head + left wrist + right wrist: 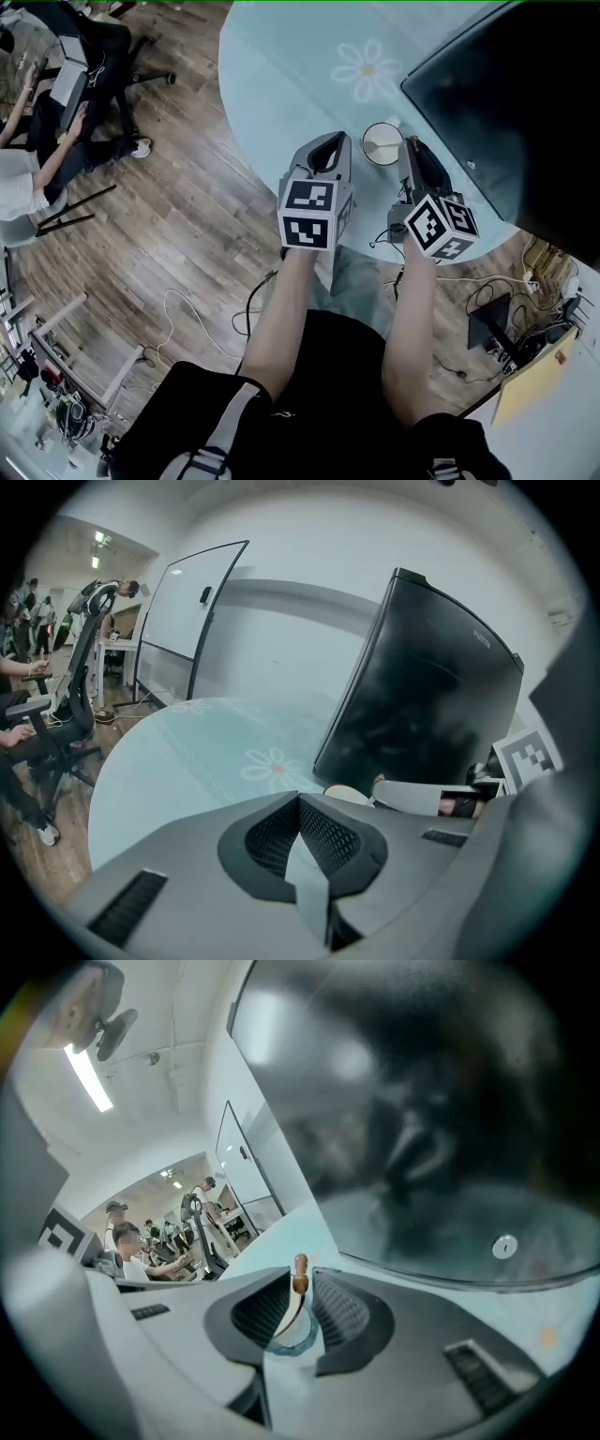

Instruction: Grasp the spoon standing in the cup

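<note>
**A:** Start on the left. What is the left gripper [336, 142] doing?

**B:** Nothing, I'd say. Its jaws are together with nothing between them. It hangs over the edge of the pale blue table [281, 66], just beside the cup [367, 155], probably so that it's clear of the other arm's reach.

**A:** And the cup?

**B:** It stands near the table's edge, between the two grippers and in front of the black monitor [506, 103]. The spoon [299, 1286] stands in it with its wooden handle up.

**A:** So does the right gripper [411, 146] have it?

**B:** It looks that way. In the right gripper view the handle's rounded end sits at the jaw tips, with a pad against it on each side, so I read that as clamped. Gripping high on the handle makes sense, since only that part rises clear of the rim.

**A:** What can't you see?

**B:** The spoon's bowl is down inside the cup. From the head view the right gripper covers the handle, so I can't pick the spoon out there. I can't tell what the cup holds either, and the monitor runs out of frame.
</note>
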Action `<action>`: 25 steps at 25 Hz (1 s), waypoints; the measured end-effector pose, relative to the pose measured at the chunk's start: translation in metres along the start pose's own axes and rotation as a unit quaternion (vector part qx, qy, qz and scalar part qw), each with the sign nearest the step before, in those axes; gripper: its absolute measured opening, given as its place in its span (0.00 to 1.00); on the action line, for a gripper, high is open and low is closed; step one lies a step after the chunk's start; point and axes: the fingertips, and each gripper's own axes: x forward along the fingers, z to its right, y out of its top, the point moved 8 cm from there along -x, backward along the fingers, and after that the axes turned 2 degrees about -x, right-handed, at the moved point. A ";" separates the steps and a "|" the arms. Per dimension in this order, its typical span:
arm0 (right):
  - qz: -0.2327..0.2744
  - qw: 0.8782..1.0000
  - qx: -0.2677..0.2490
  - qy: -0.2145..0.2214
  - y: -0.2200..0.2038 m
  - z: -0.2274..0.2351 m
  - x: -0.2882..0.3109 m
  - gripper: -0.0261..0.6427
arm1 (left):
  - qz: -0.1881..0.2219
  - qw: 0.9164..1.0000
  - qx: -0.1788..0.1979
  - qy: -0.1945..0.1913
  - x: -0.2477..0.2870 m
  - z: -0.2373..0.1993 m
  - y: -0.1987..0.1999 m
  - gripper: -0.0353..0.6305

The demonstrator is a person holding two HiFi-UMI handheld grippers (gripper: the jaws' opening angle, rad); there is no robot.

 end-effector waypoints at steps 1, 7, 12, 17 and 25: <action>-0.001 1.000 0.000 -0.001 0.000 -0.001 0.001 0.13 | 0.000 1.000 0.000 -0.001 0.001 0.001 0.001 0.07; -0.012 1.000 -0.012 -0.003 0.001 -0.010 0.005 0.12 | 0.007 1.000 0.006 -0.011 0.002 -0.001 0.009 0.07; 0.012 1.000 -0.025 -0.015 0.012 -0.016 -0.005 0.12 | 0.013 0.999 0.018 -0.023 -0.004 0.004 0.016 0.07; 0.042 0.998 -0.038 -0.025 0.028 -0.030 -0.013 0.12 | 0.030 0.999 0.019 -0.027 -0.017 -0.003 0.028 0.07; 0.090 0.994 -0.067 -0.016 0.055 -0.059 -0.031 0.12 | 0.074 0.996 0.031 -0.036 -0.038 -0.005 0.057 0.07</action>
